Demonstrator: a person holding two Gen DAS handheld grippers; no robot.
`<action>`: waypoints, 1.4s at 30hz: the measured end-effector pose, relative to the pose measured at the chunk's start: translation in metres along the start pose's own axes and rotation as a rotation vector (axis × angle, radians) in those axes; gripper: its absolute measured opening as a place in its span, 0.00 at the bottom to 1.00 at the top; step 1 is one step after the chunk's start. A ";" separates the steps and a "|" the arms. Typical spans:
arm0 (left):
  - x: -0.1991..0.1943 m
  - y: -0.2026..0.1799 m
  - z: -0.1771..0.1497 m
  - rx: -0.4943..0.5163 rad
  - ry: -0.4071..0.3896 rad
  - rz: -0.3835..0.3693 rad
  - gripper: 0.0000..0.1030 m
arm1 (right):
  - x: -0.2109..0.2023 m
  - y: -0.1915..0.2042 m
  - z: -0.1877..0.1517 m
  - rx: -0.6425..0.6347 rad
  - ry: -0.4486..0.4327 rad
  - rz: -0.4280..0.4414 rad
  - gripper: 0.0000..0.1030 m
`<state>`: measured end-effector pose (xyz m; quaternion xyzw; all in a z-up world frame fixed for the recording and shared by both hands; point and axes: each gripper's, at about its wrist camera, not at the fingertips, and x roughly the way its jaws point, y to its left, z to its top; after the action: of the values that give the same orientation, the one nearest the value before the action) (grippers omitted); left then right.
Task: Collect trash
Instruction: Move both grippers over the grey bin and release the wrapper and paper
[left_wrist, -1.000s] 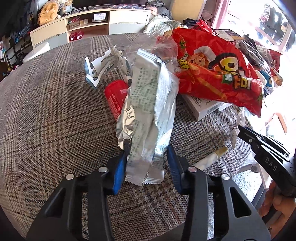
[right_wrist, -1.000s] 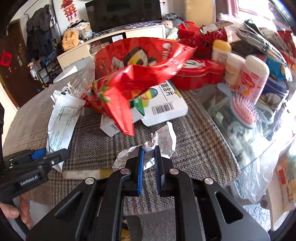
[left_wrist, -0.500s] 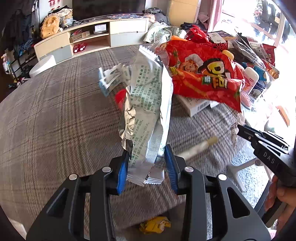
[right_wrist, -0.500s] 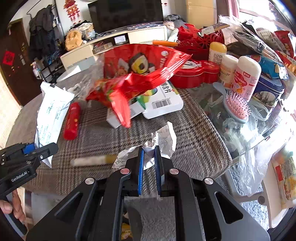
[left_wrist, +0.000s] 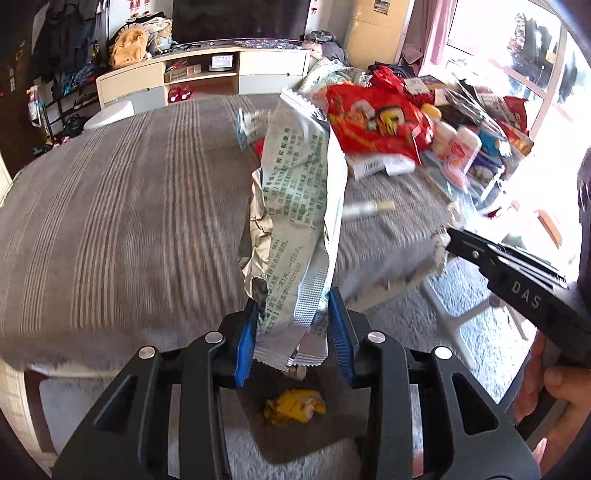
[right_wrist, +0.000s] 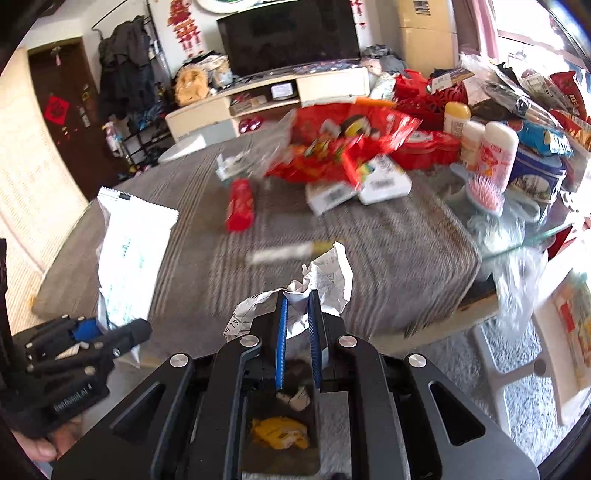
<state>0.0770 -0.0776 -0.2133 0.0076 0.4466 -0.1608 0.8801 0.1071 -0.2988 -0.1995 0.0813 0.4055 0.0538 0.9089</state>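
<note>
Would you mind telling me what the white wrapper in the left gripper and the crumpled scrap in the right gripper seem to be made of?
White wrapper: probably foil-lined plastic film; its torn edge shows a shiny, creased silver lining, and the end seal is crimped. Glossy outside with green print.

Crumpled scrap: most likely thin paper, perhaps a receipt; matte white, with sharp creases and faint printed characters.

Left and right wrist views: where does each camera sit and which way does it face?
Left wrist: on the left gripper, angled down across the table; shows its clamped foil wrapper, right gripper.
Right wrist: on the right gripper, same direction; shows its crumpled paper, left gripper.
Shared: red snack bag, bin below.
</note>
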 end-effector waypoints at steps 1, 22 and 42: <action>-0.001 0.002 -0.010 -0.004 0.002 -0.013 0.34 | -0.001 0.004 -0.009 -0.007 0.016 0.006 0.12; 0.103 0.008 -0.148 -0.049 0.256 -0.038 0.34 | 0.097 0.010 -0.121 0.046 0.357 0.034 0.12; 0.114 0.015 -0.141 -0.059 0.249 -0.022 0.63 | 0.115 0.017 -0.109 0.062 0.356 0.029 0.50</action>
<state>0.0335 -0.0727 -0.3903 -0.0030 0.5572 -0.1550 0.8158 0.1016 -0.2522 -0.3520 0.1043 0.5603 0.0679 0.8189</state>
